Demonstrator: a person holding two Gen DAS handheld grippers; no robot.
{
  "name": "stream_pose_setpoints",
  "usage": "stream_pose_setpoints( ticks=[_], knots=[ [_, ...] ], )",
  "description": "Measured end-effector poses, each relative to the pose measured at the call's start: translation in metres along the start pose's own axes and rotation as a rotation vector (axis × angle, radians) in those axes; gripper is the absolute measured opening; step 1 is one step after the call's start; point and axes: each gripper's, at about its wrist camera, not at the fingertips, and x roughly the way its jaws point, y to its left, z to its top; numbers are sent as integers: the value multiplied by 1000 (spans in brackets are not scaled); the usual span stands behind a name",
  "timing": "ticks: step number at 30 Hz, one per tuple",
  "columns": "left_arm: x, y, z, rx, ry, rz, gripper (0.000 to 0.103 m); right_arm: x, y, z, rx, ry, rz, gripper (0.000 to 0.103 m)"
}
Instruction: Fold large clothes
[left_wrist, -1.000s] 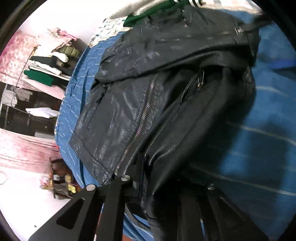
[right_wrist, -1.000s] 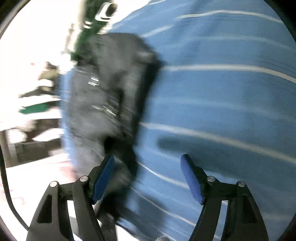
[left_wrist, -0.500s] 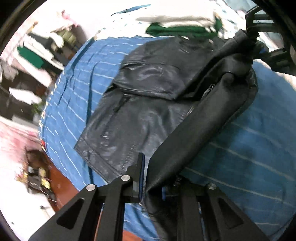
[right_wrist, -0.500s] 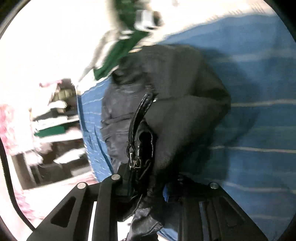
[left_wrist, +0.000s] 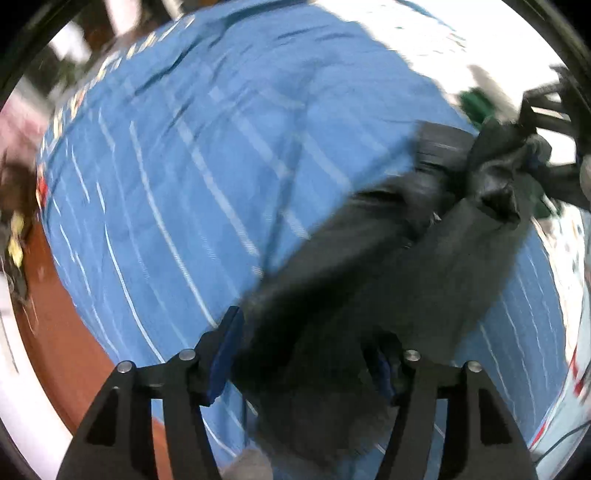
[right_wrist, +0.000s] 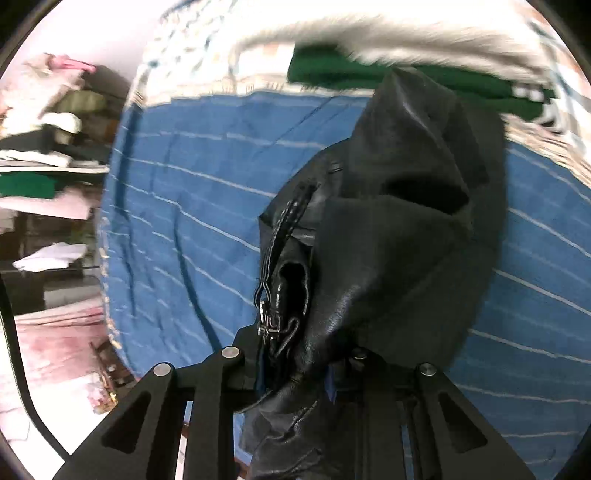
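Note:
A black leather jacket (left_wrist: 388, 280) hangs stretched in the air above the blue striped bedspread (left_wrist: 192, 177). My left gripper (left_wrist: 306, 365) has the jacket's lower part between its fingers, which stand fairly wide apart; the view is blurred. The jacket runs up to my right gripper (left_wrist: 535, 155) at the upper right. In the right wrist view my right gripper (right_wrist: 295, 373) is shut on the jacket (right_wrist: 391, 236) near its zipper (right_wrist: 273, 280), and the leather bunches over the fingers.
A green garment (right_wrist: 369, 74) and a white one (right_wrist: 406, 33) lie at the far edge of the bedspread (right_wrist: 184, 221). Shelves with stacked clothes (right_wrist: 48, 122) stand at left. Reddish-brown floor (left_wrist: 74, 350) shows beyond the near bed edge.
The jacket has been lifted off the bed and swung right, now hanging between both grippers. My right gripper closed on it a second ago. My left gripper's fingers stand wider apart than before.

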Motion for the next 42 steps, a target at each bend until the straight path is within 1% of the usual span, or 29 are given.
stream_pose_setpoints(
  ticks=[1,2,3,4,5,7,8,9,11,13,15,17,18,19,20,21,22,24,26,27,28,29,30,31,35,37,39,41,42],
  knots=[
    [7,10,3,-16,4,17,60,19,7,5,-19,41,-14,35],
    [13,19,6,-27,10,28,61,37,14,10,-34,78,-13,45],
    [16,27,8,-38,16,31,61,53,18,16,-45,104,0,51],
    [15,32,8,-46,16,37,64,67,21,21,-54,135,34,61],
    [12,33,7,-43,10,42,66,71,22,24,-59,150,68,64],
    [3,26,1,-9,-13,104,66,67,15,29,-68,158,173,65],
    [-2,20,-2,11,-35,115,66,56,6,30,-70,152,239,65],
    [-6,14,-6,27,-55,114,66,41,-6,30,-64,131,270,65],
    [-2,0,-12,48,-74,130,67,7,-46,28,-38,50,262,66],
    [20,-9,-12,60,-54,167,67,-22,-97,25,-1,-31,178,67],
    [53,-9,-11,60,-16,230,70,-27,-145,26,51,-41,137,67],
    [68,-2,-10,32,-4,236,84,-18,-183,31,93,-26,143,67],
    [70,2,-9,9,-8,238,86,-10,-195,35,94,-16,161,67],
    [70,5,-8,-7,-6,229,88,5,-208,43,84,10,203,67],
    [70,9,-9,-25,2,216,88,15,-214,48,79,21,229,67],
    [70,10,-9,-28,2,211,88,29,-217,56,71,30,283,67],
    [70,10,-9,-22,-1,210,88,39,-218,62,62,38,333,67],
    [69,10,-9,4,-9,221,89,58,-214,75,45,30,397,67],
    [69,7,-9,31,-12,236,90,69,-203,83,14,18,428,67],
    [69,5,-8,42,-13,242,90,72,-200,85,4,11,442,66],
    [69,3,-7,50,-15,249,89,72,-196,85,-9,5,444,46],
    [69,1,-6,60,-15,257,89,71,-193,82,-27,-6,450,32],
    [70,-1,-4,70,-17,265,90,67,-195,80,-18,-12,462,29],
    [70,-2,-1,78,-20,271,89,63,-196,76,-3,-26,468,21],
    [58,-8,13,98,-42,293,89,22,-215,43,108,-131,510,17],
    [48,-13,19,103,-51,285,89,3,-234,21,175,-172,500,17],
    [36,-19,19,115,-55,258,89,-21,-266,-14,285,-214,479,17],
    [29,-30,21,141,-65,236,89,-45,-302,-61,406,-252,431,17],
    [25,-37,17,159,-68,228,89,-58,-324,-93,475,-268,393,17]
  ],
)
